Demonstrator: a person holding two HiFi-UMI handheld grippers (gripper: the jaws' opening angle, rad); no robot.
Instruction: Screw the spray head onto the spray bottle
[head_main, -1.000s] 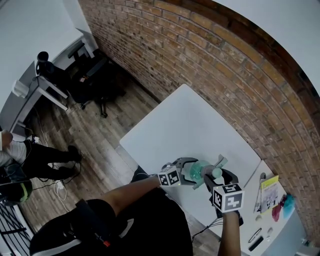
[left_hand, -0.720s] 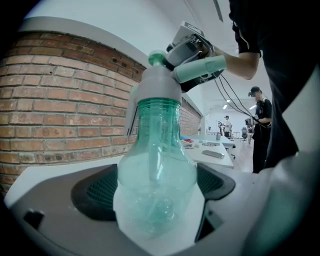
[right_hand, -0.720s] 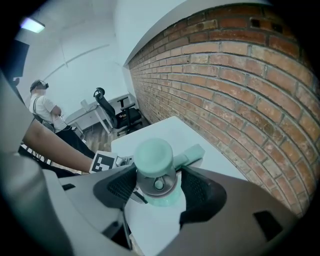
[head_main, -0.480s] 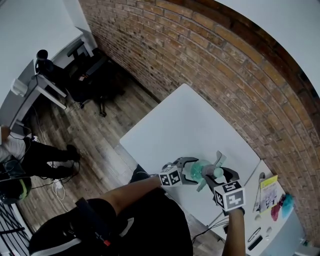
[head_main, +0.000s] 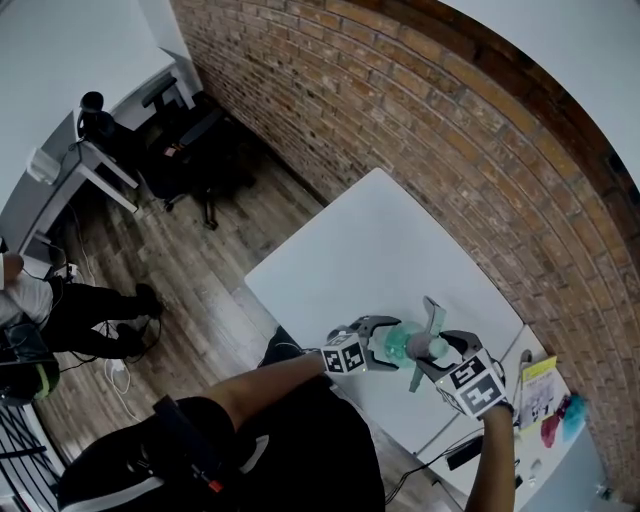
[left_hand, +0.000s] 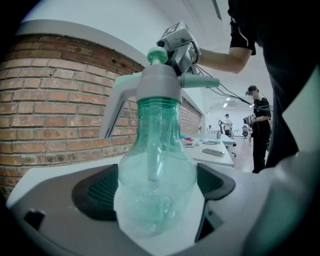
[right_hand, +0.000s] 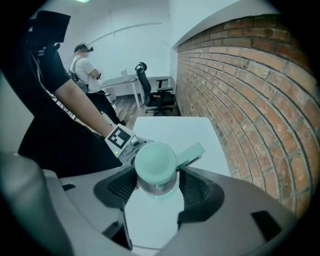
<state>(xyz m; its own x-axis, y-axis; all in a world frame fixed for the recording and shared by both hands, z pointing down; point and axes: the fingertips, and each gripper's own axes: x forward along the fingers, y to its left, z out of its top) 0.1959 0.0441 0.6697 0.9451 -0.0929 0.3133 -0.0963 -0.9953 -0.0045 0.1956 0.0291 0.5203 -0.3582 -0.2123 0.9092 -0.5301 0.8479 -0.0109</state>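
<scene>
Over the white table (head_main: 380, 250) beside the brick wall (head_main: 450, 120), the left tool (head_main: 388, 345) clamps the green spray bottle (left_hand: 157, 170) by its belly to steady it, while the right tool (head_main: 432, 350) pinches the spray head (right_hand: 155, 161), seemingly for twisting.

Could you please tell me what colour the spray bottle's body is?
The spray bottle is translucent teal green, clearest in the left gripper view.

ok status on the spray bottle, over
Left tool shut on spray bottle body, right tool shut on spray head from above. Head sits on the neck, tightness unclear. Held over white table, nothing in the way.
</scene>
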